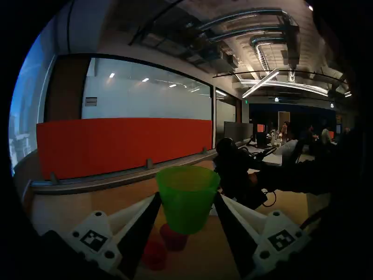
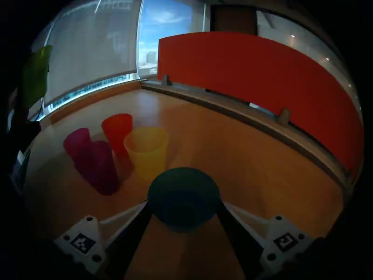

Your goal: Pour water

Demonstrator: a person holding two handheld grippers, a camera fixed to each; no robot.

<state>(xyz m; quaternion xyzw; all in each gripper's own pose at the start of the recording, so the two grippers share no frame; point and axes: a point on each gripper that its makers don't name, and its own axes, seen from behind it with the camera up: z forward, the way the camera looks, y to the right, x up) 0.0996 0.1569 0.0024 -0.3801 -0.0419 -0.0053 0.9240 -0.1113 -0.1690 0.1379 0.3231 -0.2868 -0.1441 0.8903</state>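
Observation:
My left gripper (image 1: 188,198) is shut on a translucent green cup (image 1: 188,205), held above the wooden table (image 1: 65,210) with its mouth facing away. The same green cup (image 2: 35,74) appears at the far left edge of the right gripper view. Between the fingers of my right gripper (image 2: 183,205), which is shut on it, sits a dark teal cup (image 2: 183,196); its mouth faces the camera over the table (image 2: 261,163). A dark shape that looks like the other gripper and an arm (image 1: 242,177) sits just right of the green cup. No water is visible in either cup.
A yellow cup (image 2: 147,151), a red cup (image 2: 116,130) and two magenta cups (image 2: 100,168) stand on the table left of the teal cup. Two reddish cups (image 1: 173,235) show below the green cup. An orange divider (image 2: 261,79) lines the table's far edge. People (image 1: 289,144) sit at desks.

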